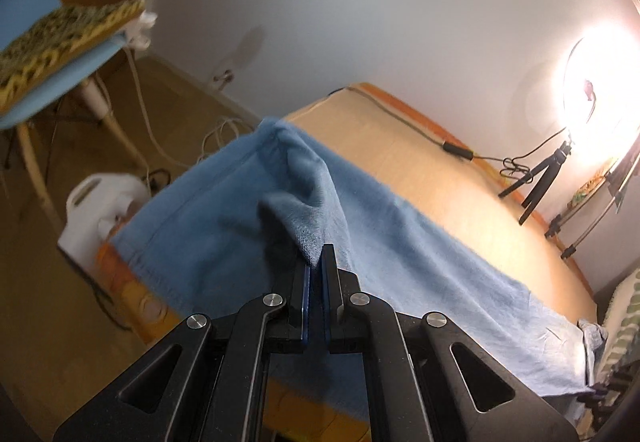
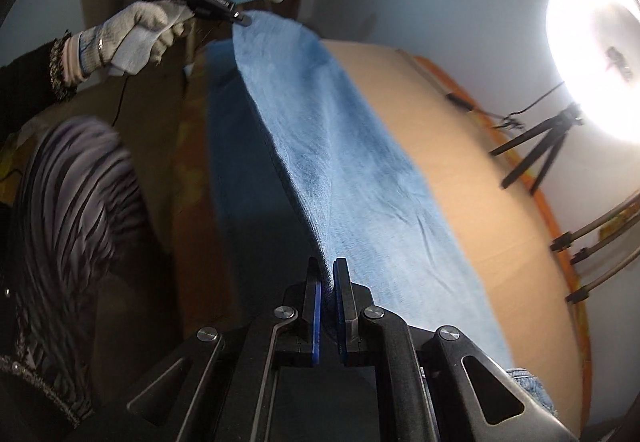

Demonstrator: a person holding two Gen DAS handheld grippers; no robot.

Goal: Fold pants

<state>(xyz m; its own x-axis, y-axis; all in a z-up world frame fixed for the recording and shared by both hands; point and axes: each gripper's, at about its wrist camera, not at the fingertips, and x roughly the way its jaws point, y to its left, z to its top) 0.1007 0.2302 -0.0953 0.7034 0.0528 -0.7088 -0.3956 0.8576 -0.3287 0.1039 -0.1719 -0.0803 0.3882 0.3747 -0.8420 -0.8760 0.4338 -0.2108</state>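
1. White wall [image 1: 360, 1] and a glaring ring light [image 1: 596, 97] back the scene; below them a tan worktop [image 1: 420, 177] with an orange edge runs off toward the far right.

2. Blue pants [image 1: 224, 209] lie stretched in a long band along the worktop's near-left side. Part rests on the surface and the near edge hangs over it.

3. My left gripper [image 1: 316, 262] has its jaws pinched shut on a raised peak of the cloth, so the fabric tents up from the worktop to the tips.

4. My right gripper [image 2: 326, 274] is likewise clamped tight on the cloth. In the right wrist view the pants [image 2: 320, 129] run straight away from those jaws.

5. That view also shows the left gripper [image 2: 240, 17], held in a gloved hand [image 2: 140, 29], at the band's far end. The two grips seem to hold opposite ends of the upper long edge.

6. The long axis of the pants therefore runs from one set of jaws to the other. The bare worktop lies to the right of that line in the right wrist view, away from the person.

7. My judgement: the coming move carries this held edge sideways across that axis, both hands travelling level and together so the band stays taut.
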